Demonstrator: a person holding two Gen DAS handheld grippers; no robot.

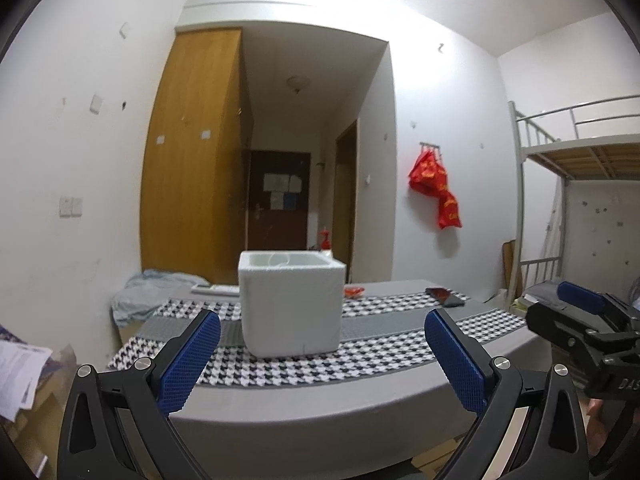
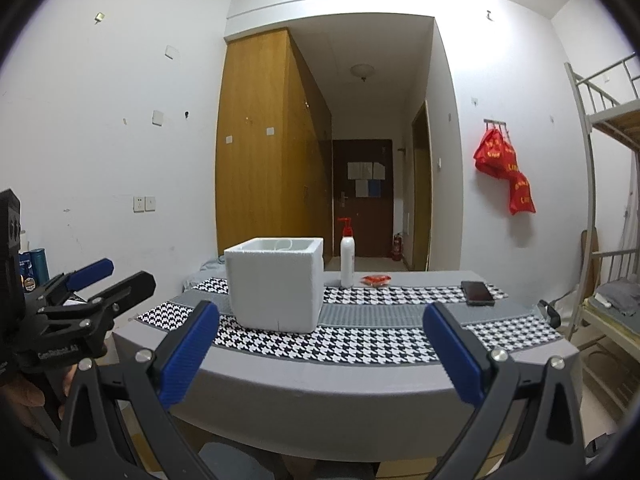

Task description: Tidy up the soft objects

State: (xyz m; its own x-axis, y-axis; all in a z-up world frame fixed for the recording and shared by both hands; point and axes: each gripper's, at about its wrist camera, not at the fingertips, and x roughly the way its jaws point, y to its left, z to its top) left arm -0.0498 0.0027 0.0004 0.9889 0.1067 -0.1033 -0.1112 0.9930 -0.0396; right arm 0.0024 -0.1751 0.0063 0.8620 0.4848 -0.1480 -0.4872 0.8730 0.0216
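Note:
A white foam box (image 1: 292, 304) (image 2: 275, 285) stands open-topped on the grey table (image 1: 320, 400) (image 2: 320, 384) with its houndstooth runner. A small red packet (image 2: 376, 279) (image 1: 353, 291) lies behind it to the right. My left gripper (image 1: 322, 356) hovers before the table's front edge, open and holding nothing, with the box straight ahead. My right gripper (image 2: 320, 354) is also open and holds nothing, level with the table edge, the box ahead to its left. Each gripper shows at the other view's side. Inside of the box is mostly hidden.
A white pump bottle (image 2: 347, 254) stands behind the box. A dark phone (image 2: 477, 293) (image 1: 445, 296) lies at the runner's right end. Light blue cloth (image 1: 156, 292) is heaped at the table's far left. A bunk bed (image 2: 604, 240) stands to the right; a wooden wardrobe (image 2: 260, 152) behind.

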